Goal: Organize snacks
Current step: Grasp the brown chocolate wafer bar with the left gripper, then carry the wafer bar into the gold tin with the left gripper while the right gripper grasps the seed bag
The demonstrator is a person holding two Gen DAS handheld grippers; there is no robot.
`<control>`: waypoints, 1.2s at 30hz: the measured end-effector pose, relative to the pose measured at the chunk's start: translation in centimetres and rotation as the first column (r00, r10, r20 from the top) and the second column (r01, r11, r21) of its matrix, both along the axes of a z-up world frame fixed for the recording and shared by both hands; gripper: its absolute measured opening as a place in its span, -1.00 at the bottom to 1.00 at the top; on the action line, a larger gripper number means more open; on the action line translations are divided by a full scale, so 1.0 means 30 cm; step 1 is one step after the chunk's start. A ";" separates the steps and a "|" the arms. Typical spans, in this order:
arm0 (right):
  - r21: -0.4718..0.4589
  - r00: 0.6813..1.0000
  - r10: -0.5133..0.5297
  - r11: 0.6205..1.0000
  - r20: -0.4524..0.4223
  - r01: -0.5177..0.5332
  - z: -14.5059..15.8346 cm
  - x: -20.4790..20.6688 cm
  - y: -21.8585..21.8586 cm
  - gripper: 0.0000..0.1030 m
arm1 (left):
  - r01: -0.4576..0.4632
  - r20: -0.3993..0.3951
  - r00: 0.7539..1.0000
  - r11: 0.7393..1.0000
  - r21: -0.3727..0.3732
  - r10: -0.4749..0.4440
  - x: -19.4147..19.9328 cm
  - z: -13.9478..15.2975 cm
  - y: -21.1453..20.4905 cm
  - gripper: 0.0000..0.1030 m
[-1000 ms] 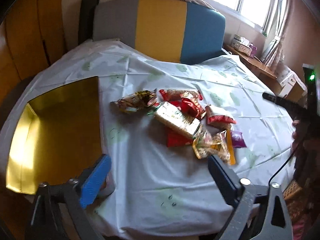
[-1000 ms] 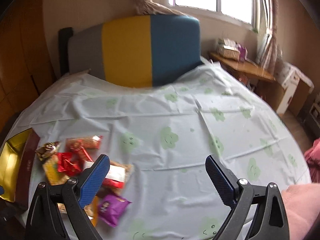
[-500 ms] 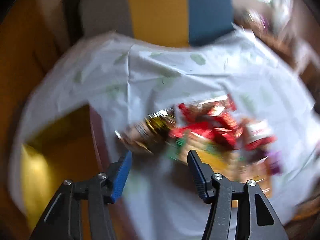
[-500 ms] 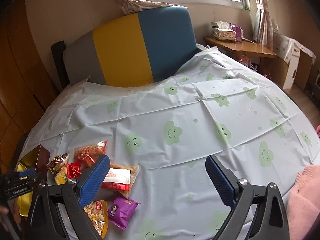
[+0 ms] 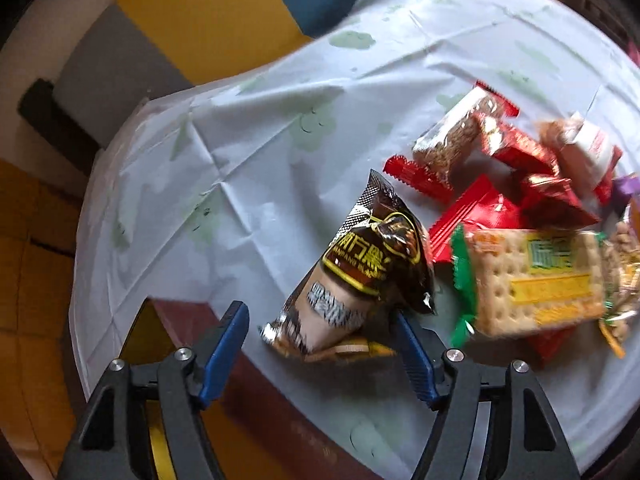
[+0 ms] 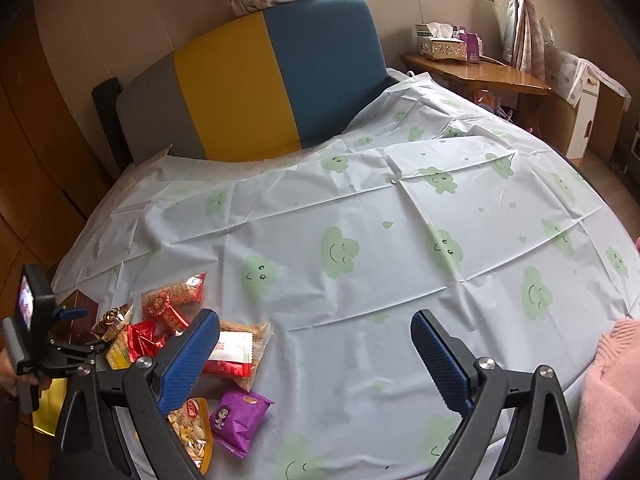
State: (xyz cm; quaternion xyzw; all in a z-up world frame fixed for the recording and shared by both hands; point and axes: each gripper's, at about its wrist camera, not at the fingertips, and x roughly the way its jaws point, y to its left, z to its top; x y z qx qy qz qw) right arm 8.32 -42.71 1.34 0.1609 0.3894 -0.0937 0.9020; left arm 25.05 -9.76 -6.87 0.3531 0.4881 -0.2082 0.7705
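Note:
A pile of snack packets lies on the white tablecloth (image 5: 248,184). My left gripper (image 5: 320,334) is open, its fingers either side of the lower end of a dark brown and gold packet (image 5: 360,276), not closed on it. A cracker pack (image 5: 532,280) and red packets (image 5: 480,216) lie to its right. A maroon box with gold lining (image 5: 188,324) sits at the left table edge. My right gripper (image 6: 316,354) is open and empty above the cloth, right of the pile (image 6: 168,320). A purple packet (image 6: 238,420) lies by its left finger.
A grey, yellow and blue headboard (image 6: 256,84) stands behind the table. A wooden side table (image 6: 480,72) with a tissue box is at the back right. A pink sleeve (image 6: 612,392) is at the right edge. The left gripper (image 6: 68,350) shows at far left.
My left gripper has dropped down and forward to the brown and gold packet and narrowed its opening. My right gripper has stayed open, its view tilting up slightly.

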 end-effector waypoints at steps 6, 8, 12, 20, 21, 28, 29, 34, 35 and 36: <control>-0.026 1.000 -0.009 1.000 -0.002 0.009 -0.001 0.004 0.002 0.87 | -0.024 -0.049 0.999 0.997 -0.074 0.020 0.007 -0.017 -0.007 -0.14; -0.035 1.000 -0.008 0.999 -0.004 0.008 -0.001 0.004 0.004 0.84 | -0.076 -0.058 0.996 0.991 -0.109 0.070 -0.008 -0.010 0.013 -0.19; -0.026 1.000 0.011 1.000 -0.029 -0.012 -0.014 0.011 0.010 0.76 | -0.127 -0.027 0.992 0.975 -0.184 0.124 -0.090 0.050 0.031 -0.32; 0.013 0.969 0.223 0.975 -0.108 -0.223 -0.066 0.042 0.119 0.49 | -0.109 0.020 0.992 0.910 -0.399 0.128 -0.376 0.239 -0.001 -0.32; 0.014 0.958 0.263 0.965 -0.113 -0.263 -0.070 0.043 0.145 0.44 | -0.102 0.012 0.993 0.903 -0.418 0.118 -0.409 0.242 -0.006 -0.32; -0.042 0.790 0.583 0.799 -0.187 -0.600 -0.118 0.000 0.415 0.40 | -0.145 -0.094 0.989 0.876 -0.461 0.114 -0.633 0.165 -0.011 -0.32; -0.053 0.757 0.620 0.765 -0.209 -0.641 -0.131 -0.011 0.456 0.40 | -0.164 -0.125 0.985 0.869 -0.467 0.119 -0.651 0.141 0.000 -0.32; -0.138 0.656 0.692 0.649 -0.303 -0.748 -0.181 -0.026 0.598 0.40 | -0.230 -0.169 0.971 0.858 -0.459 0.170 -0.699 0.069 0.042 -0.32; -0.159 0.640 0.700 0.626 -0.318 -0.764 -0.190 -0.025 0.619 0.40 | -0.245 -0.180 0.967 0.853 -0.461 0.180 -0.701 0.058 0.052 -0.32; -0.173 0.618 0.711 0.598 -0.336 -0.782 -0.200 -0.019 0.632 0.40 | -0.252 -0.180 0.966 0.850 -0.463 0.188 -0.707 0.048 0.060 -0.32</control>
